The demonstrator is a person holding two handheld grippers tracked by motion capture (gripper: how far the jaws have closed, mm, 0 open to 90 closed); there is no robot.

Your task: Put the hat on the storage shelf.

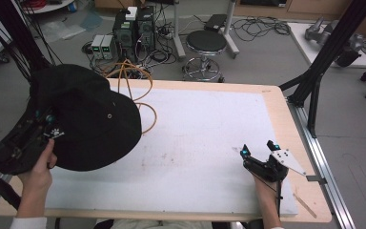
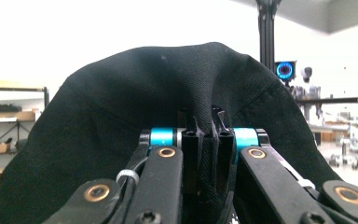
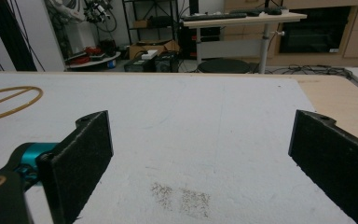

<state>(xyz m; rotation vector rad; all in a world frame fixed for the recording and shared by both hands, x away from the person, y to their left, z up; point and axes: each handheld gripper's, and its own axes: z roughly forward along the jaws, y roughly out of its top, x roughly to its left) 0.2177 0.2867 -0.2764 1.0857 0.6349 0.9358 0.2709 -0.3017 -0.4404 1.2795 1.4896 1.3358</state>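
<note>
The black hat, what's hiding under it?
The hat hangs above the white mat, lifted by the left hand-held gripper. An orange wire loop pokes out from behind it. The rest of the loop and the mat below are covered.

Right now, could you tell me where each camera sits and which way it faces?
High view: above the person's side, looking forward and down on the table; both forearms, left gripper shut on the black hat, right gripper open.
Left gripper view: on the left gripper, level, into the hat; its jaws pinch the fabric.
Right gripper view: low over the table, facing its far edge; pads apart.
Shared: the high and left gripper views share the hat; the high and right gripper views share the orange cable.
</note>
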